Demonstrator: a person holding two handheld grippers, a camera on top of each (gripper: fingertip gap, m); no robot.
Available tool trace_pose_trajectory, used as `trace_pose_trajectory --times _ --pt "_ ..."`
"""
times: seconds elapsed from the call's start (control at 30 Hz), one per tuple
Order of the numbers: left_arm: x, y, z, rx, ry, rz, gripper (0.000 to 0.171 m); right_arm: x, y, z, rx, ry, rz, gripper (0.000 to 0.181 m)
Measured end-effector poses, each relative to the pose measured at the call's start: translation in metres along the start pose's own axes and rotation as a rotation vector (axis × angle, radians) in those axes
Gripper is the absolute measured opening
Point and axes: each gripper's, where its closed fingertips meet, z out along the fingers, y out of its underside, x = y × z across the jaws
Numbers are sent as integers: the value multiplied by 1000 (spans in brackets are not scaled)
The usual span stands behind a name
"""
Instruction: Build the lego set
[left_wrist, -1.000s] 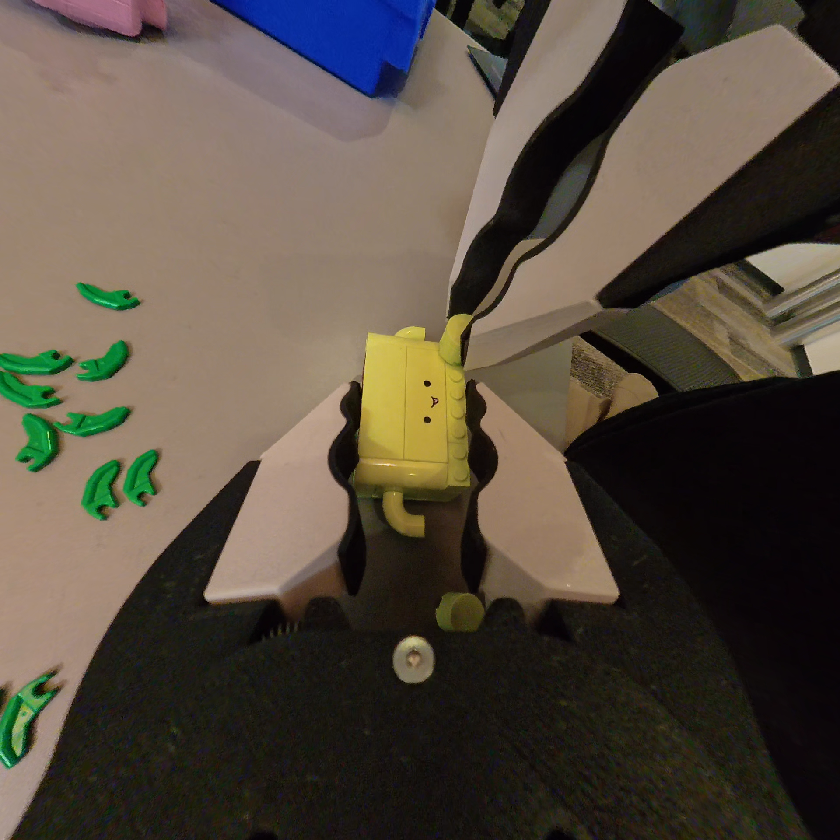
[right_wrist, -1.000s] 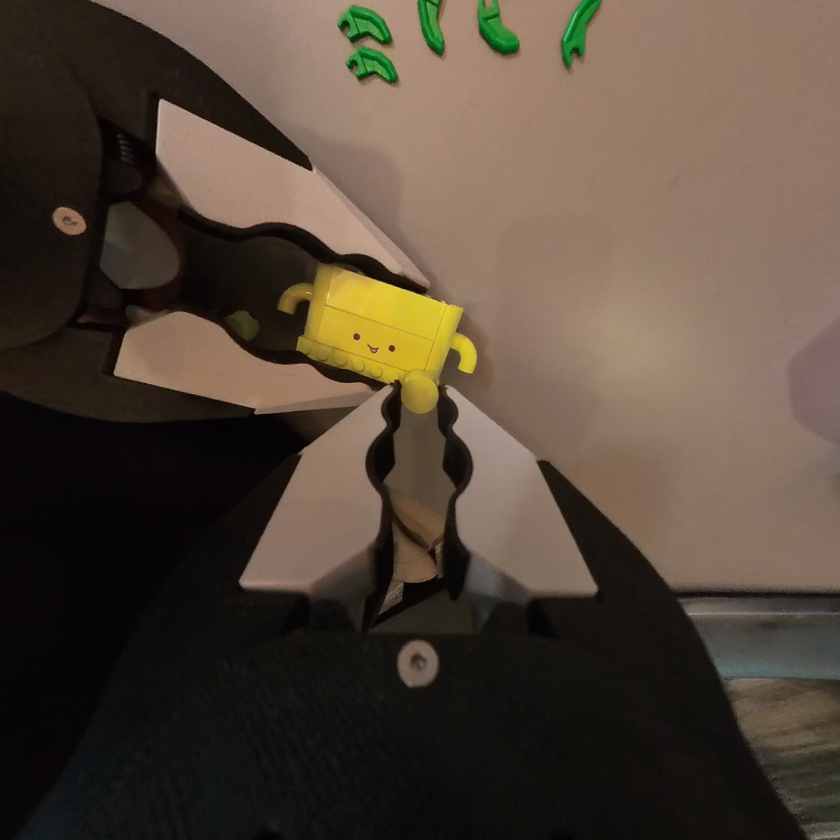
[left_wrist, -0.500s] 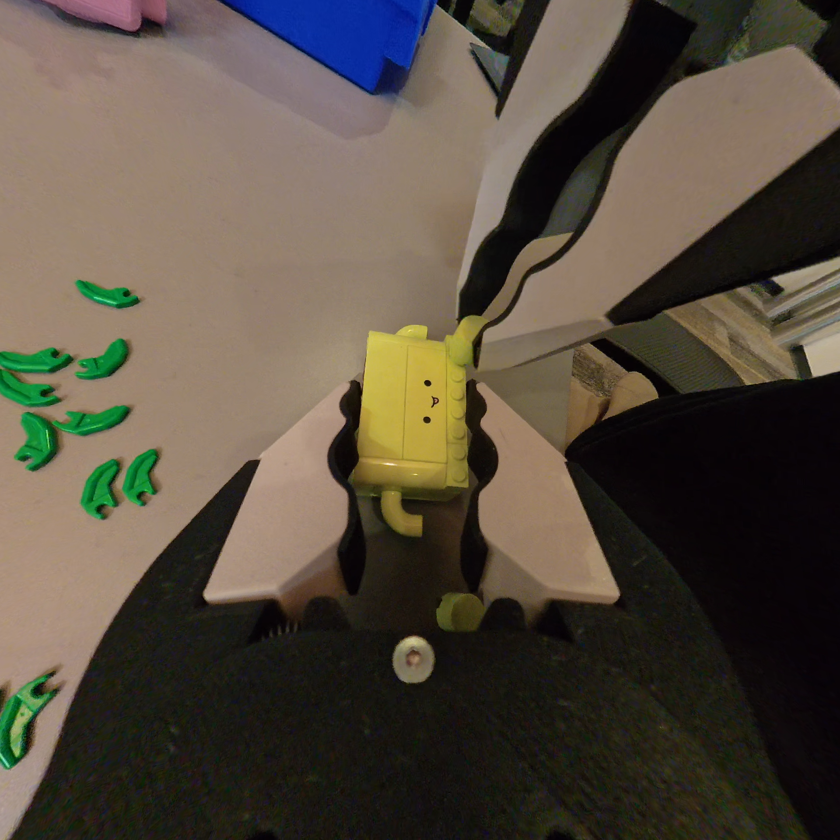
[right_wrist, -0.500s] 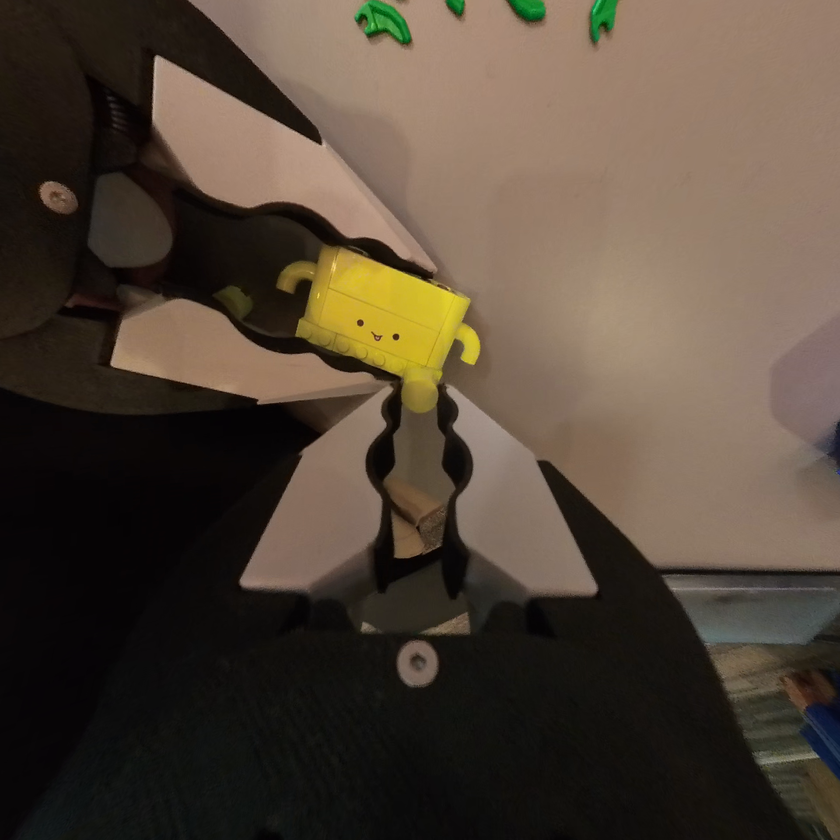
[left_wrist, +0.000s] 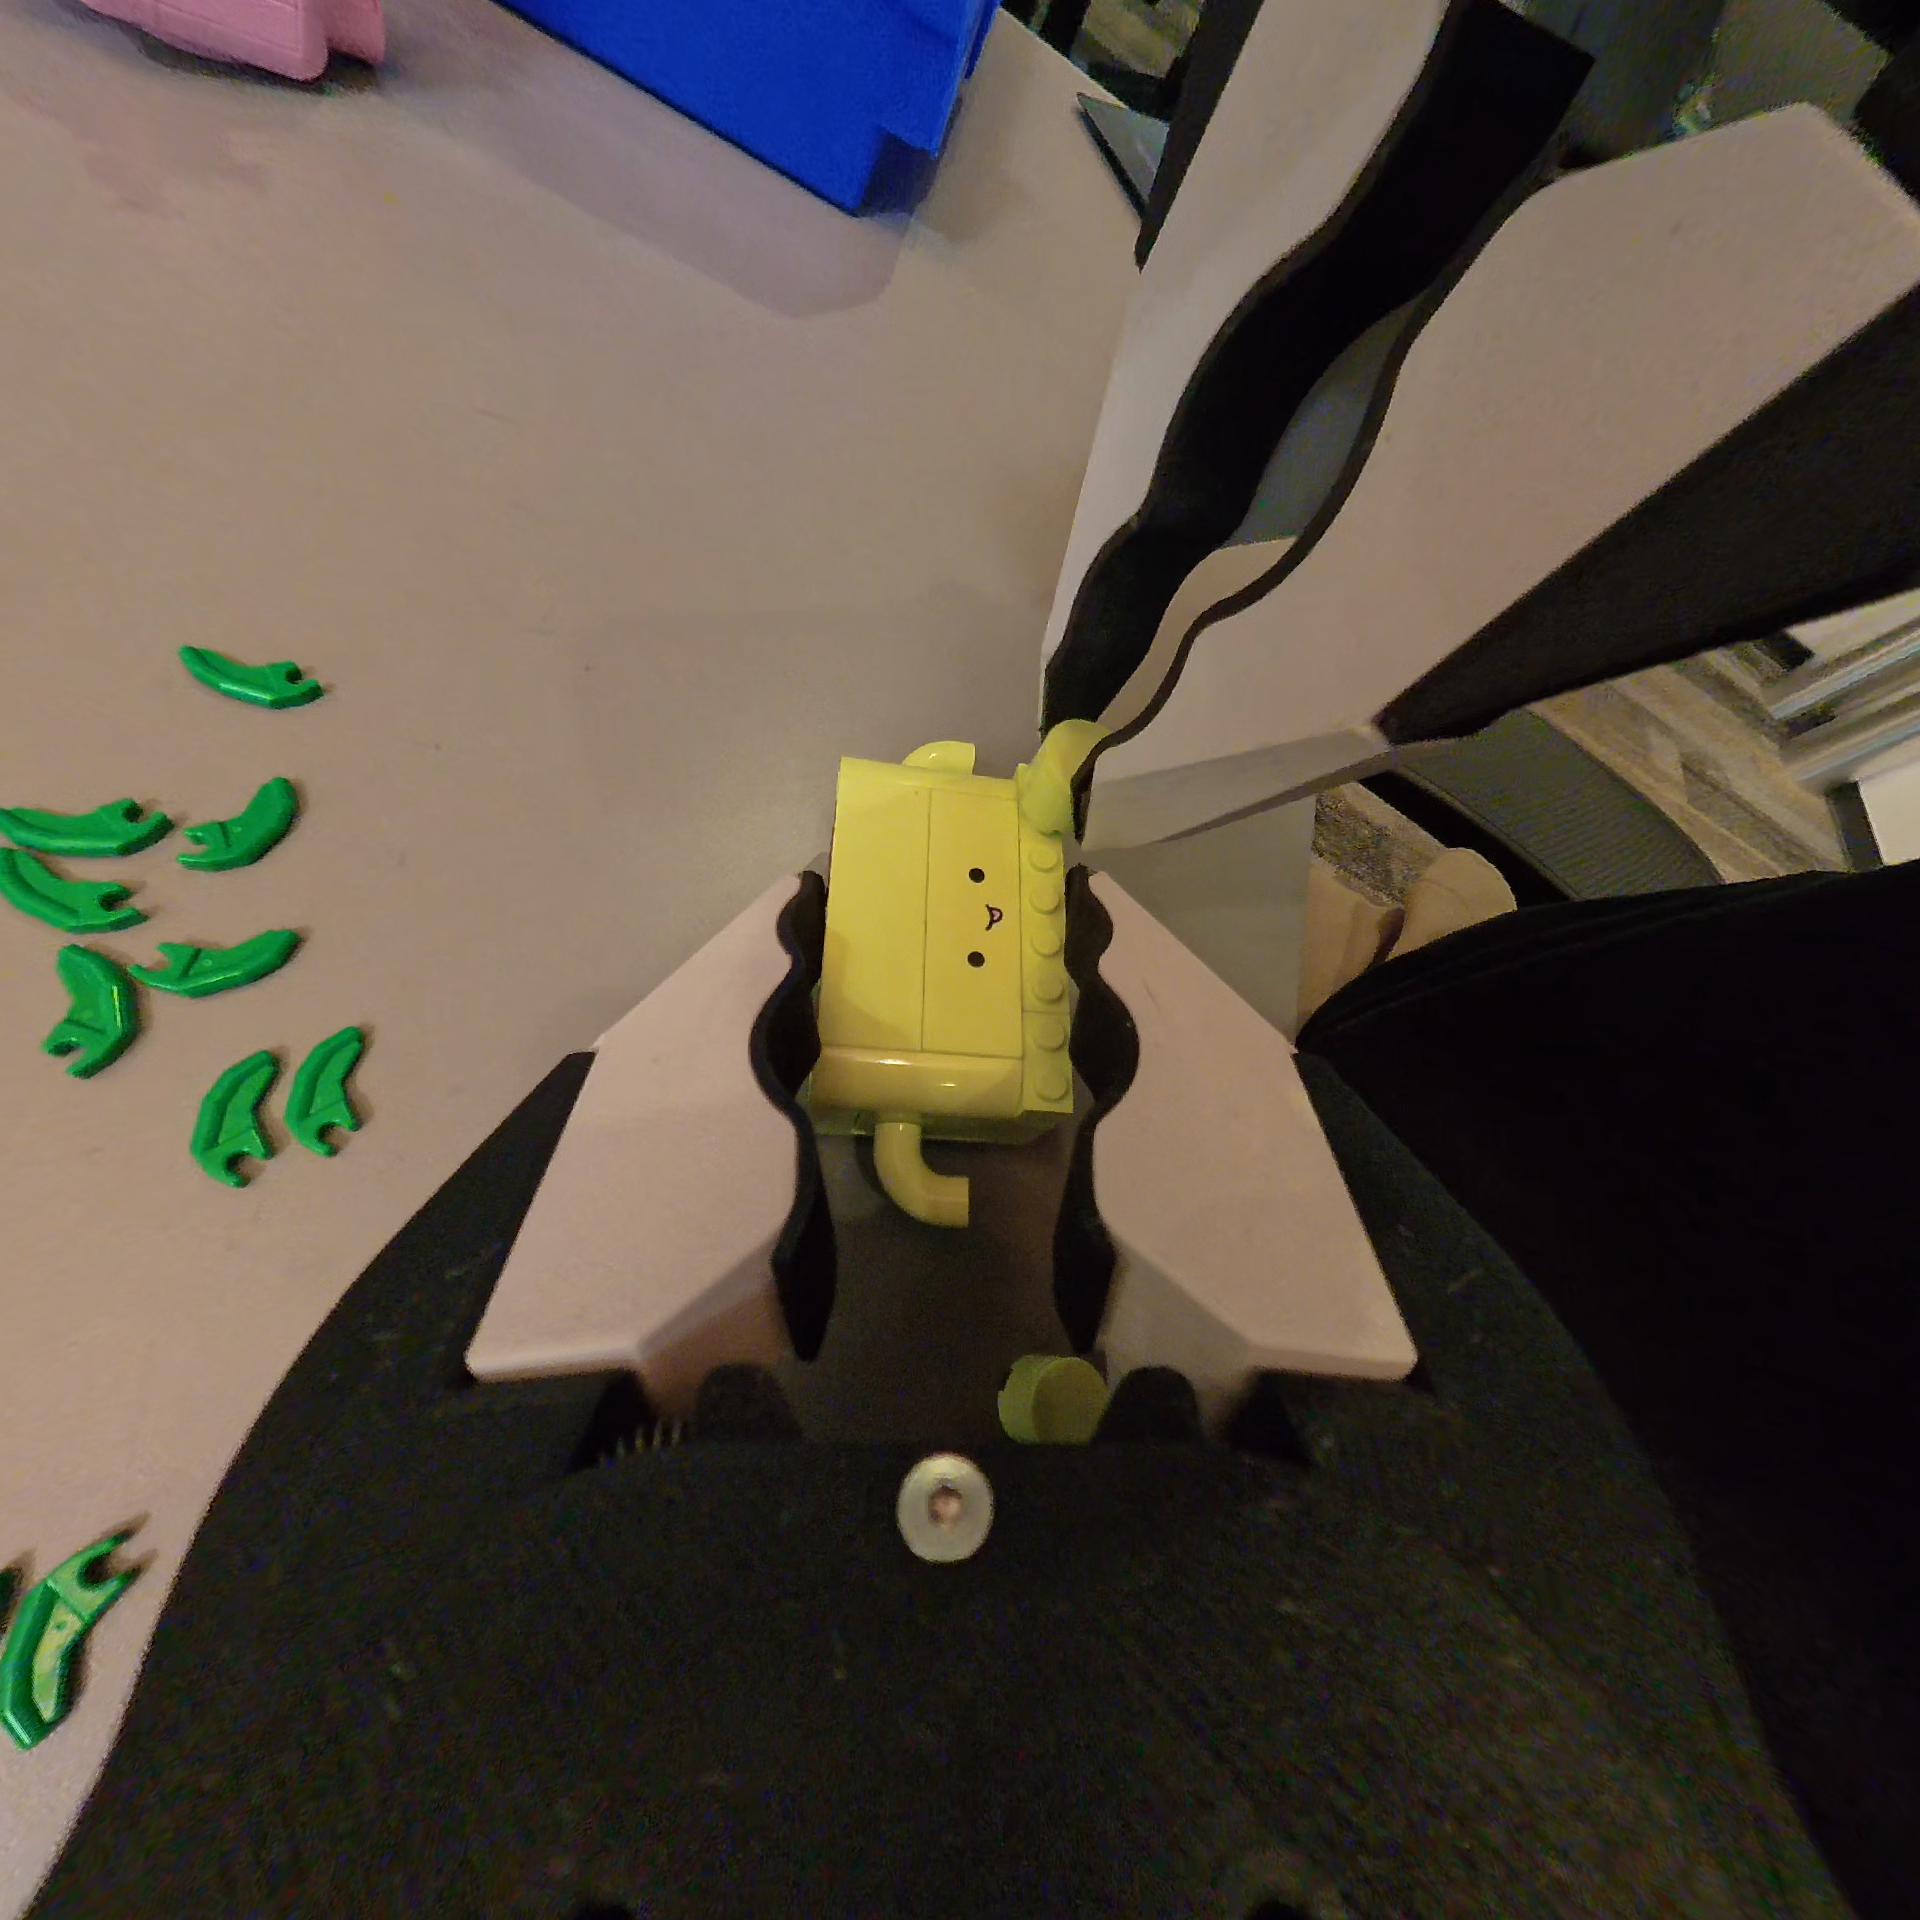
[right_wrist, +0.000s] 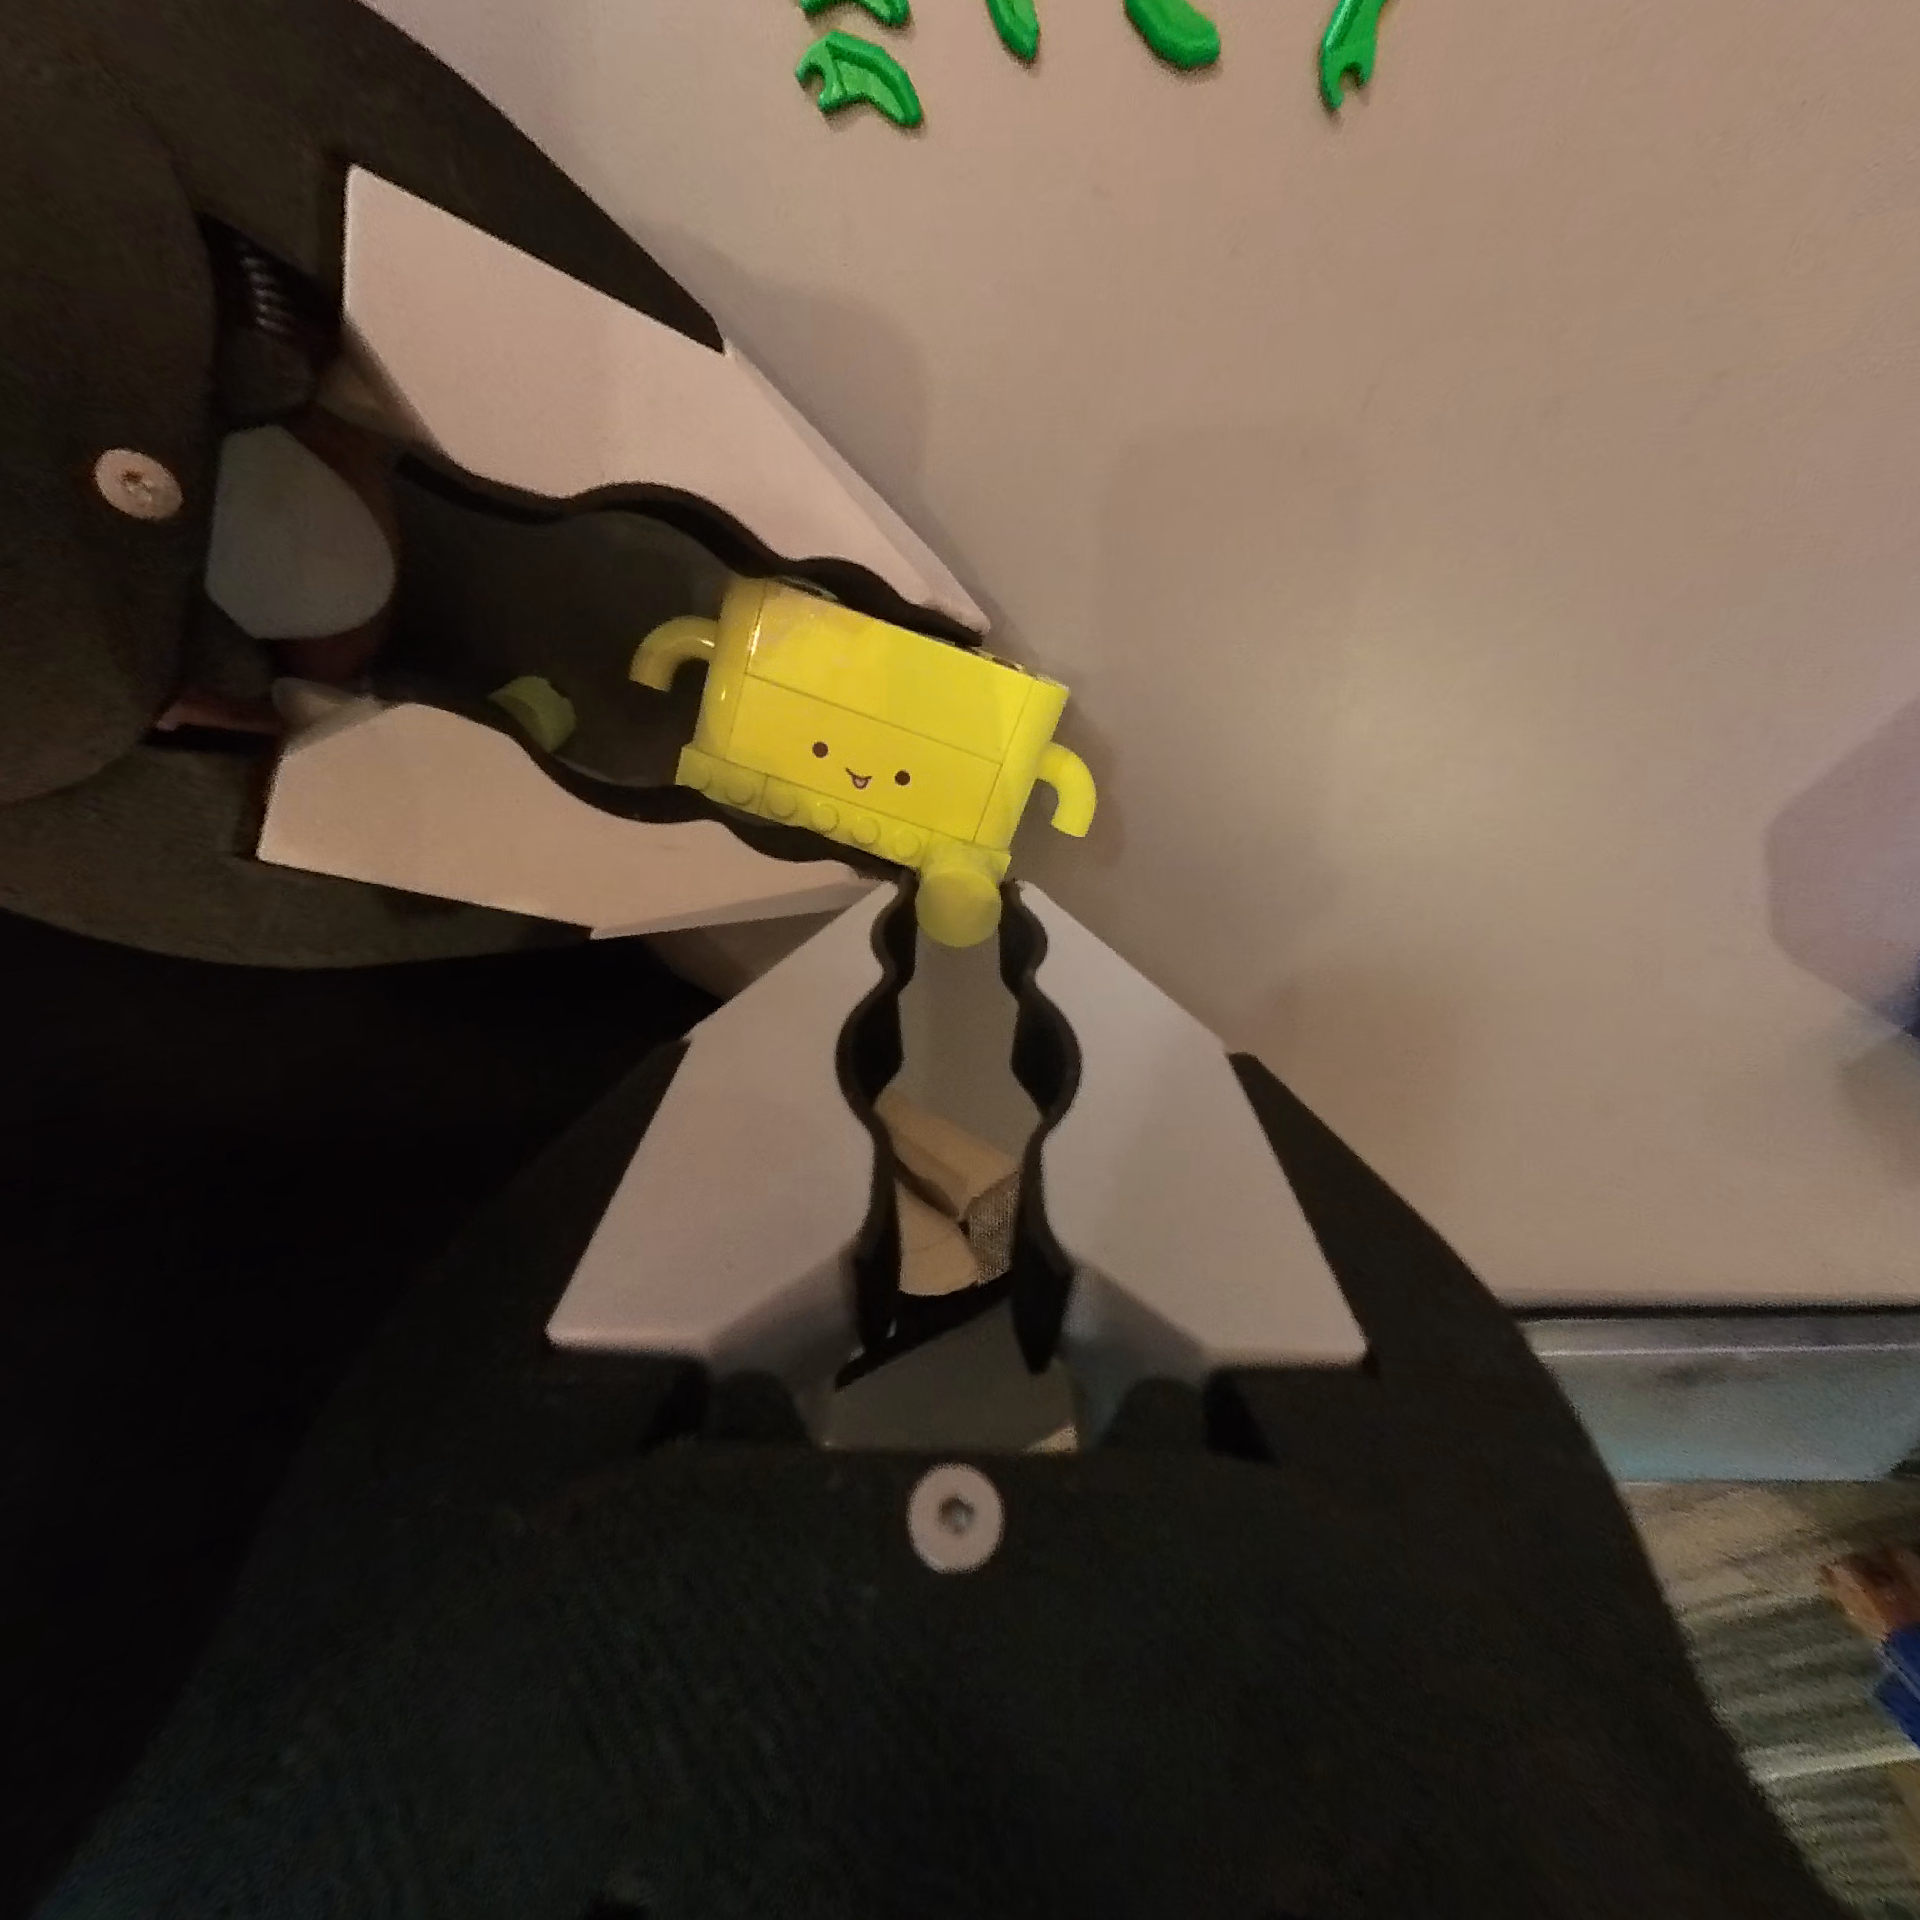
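My left gripper (left_wrist: 940, 883) is shut on a yellow lego body (left_wrist: 935, 935) that has a small printed face and a curved handle at each end. My right gripper (right_wrist: 961, 894) is shut on a small round yellow piece (right_wrist: 961, 899) and holds it against the studded lower corner of the body (right_wrist: 873, 748). In the left wrist view the right gripper (left_wrist: 1070, 779) comes in from the upper right with that piece (left_wrist: 1049, 790) at its tips. Another small round yellow piece (left_wrist: 1044, 1397) lies deep between the left fingers.
Several green curved lego pieces (left_wrist: 208, 935) lie on the table to the left, and show at the top of the right wrist view (right_wrist: 862, 88). A blue bin (left_wrist: 769, 73) and a pink object (left_wrist: 239, 21) stand at the back. The table edge (right_wrist: 1714, 1340) is close by. The grippers are tip to tip, or close to it. Both grippers' tips are roughly 25 cm from the pink object (left_wrist: 239, 21).
Almost nothing. Both grippers keep their hold and the small piece stays at the body's corner. The body sits slightly more tilted in the right wrist view.
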Motion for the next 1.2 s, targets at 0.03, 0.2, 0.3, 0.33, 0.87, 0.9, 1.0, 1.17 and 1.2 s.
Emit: trace_pose_trajectory --times 0.03,0.2,0.3,0.33,0.87,0.9,1.0,1.17,1.2 --pt "0 0 0 0 0 0 45 0 0 0 1 1 1 15" --pt "0 0 0 0 2 -2 45 0 0 0 -3 16 -7 15" --pt "0 0 0 0 2 -2 45 0 -1 0 3 2 -6 15" --pt "0 0 0 0 2 -1 45 0 -1 0 3 2 -12 15" --pt "0 0 0 -1 -3 2 45 -3 -2 0 146 2 -59 15" --pt "0 0 0 -1 -5 4 45 -2 -2 0 169 -2 -39 15" --pt "-1 1 0 -2 -14 6 46 5 4 0 204 43 -39 15" --pt "-1 1 -1 0 -20 3 46 24 10 0 283 144 -93 15" --pt "-1 1 -1 0 -21 3 46 30 12 2 297 154 -96 15"
